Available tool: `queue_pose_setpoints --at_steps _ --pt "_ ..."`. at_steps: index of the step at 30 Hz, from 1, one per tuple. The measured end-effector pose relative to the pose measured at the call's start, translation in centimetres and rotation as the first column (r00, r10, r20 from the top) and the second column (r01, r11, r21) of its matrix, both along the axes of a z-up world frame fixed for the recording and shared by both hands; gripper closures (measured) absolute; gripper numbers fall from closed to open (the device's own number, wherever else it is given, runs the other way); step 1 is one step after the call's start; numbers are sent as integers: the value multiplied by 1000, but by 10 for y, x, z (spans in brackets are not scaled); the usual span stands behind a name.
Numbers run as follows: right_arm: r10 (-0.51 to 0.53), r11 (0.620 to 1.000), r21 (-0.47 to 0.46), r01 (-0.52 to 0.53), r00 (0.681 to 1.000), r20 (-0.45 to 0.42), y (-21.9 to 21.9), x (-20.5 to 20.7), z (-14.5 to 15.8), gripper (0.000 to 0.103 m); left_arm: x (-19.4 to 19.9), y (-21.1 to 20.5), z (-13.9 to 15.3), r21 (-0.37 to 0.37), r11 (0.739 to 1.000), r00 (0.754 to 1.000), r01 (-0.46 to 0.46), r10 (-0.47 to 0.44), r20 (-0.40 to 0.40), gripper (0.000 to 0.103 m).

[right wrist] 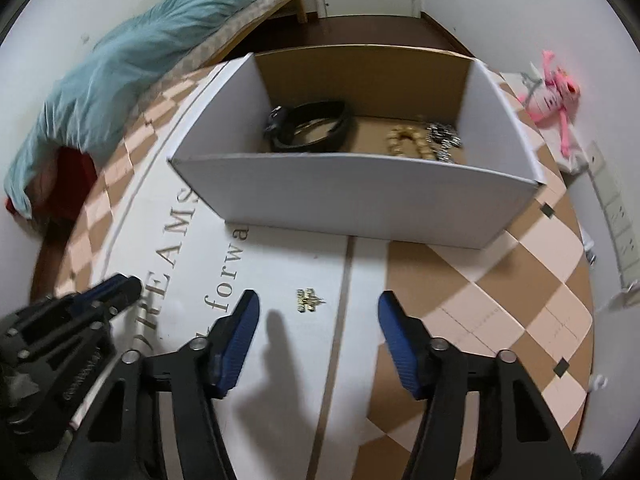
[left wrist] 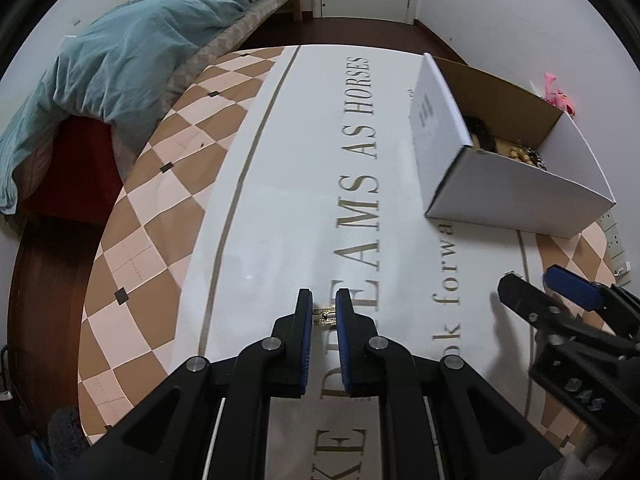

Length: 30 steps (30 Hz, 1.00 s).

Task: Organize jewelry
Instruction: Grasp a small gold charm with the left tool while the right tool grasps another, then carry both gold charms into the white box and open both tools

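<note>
My left gripper (left wrist: 324, 312) is shut on a small gold jewelry piece (left wrist: 324, 315) just above the round table's printed cloth (left wrist: 280, 200). My right gripper (right wrist: 314, 320) is open and empty, low over the table; a small gold charm (right wrist: 308, 301) lies on the cloth between and just ahead of its fingers. A white cardboard box (right wrist: 360, 200) stands beyond it, holding a black bracelet (right wrist: 312, 126), a gold bead strand (right wrist: 404, 140) and a silver chain (right wrist: 444, 136). The box (left wrist: 500, 184) also shows at the right in the left wrist view.
The table edge curves round at left and right. A bed with a teal duvet (left wrist: 120, 60) stands beyond the table at left. A pink plush toy (right wrist: 552, 96) and a white power strip (right wrist: 616, 216) lie by the wall at right.
</note>
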State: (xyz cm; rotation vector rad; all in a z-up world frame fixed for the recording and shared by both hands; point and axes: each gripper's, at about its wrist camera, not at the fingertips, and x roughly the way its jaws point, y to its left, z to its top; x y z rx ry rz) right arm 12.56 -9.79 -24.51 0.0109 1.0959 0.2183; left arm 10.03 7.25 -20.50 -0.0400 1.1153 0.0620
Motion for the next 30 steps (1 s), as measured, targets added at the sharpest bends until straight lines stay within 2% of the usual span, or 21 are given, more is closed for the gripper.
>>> queue_pose_setpoints --at_steps 3,5,7,13,16,19,20,21,24,27,30 --pt "19 998 -66 -17 999 35 11 -3 -2 61 -1 5 -2 -9 1000 1000 -10 9 -9 94" --pt "33 994 -109 -27 998 59 17 -6 -2 79 -1 6 -3 -11 1000 1000 -13 12 -11 94" --pt "46 991 -125 -37 996 73 20 -9 -1 89 -1 7 -4 -16 1000 1000 -15 15 -15 94" --pt "51 991 -125 -41 995 82 17 -14 0 89 -2 6 -2 -25 1000 1000 -13 13 -14 94" --pt "25 998 -68 -20 997 73 5 -16 9 90 -3 2 8 -41 999 1000 -1 1 0 94" --pt "-12 1000 13 11 996 91 -15 -17 34 90 -2 -8 27 -73 997 999 33 -31 27 94" --pt "-25 999 42 21 995 92 -22 -16 43 90 0 -14 36 -90 995 998 50 -47 38 94" --pt "-45 995 94 36 995 88 -35 -13 55 97 4 -18 42 -111 992 997 64 -60 45 94" --pt "-74 978 198 62 996 51 -62 7 77 96 29 -36 67 -228 966 992 121 -112 53 94" --pt "-75 971 229 62 996 47 -75 33 92 96 60 -53 80 -290 941 985 172 -164 54 94" --pt "-68 966 249 65 998 0 -84 68 92 96 89 -64 83 -309 932 981 190 -187 40 94"
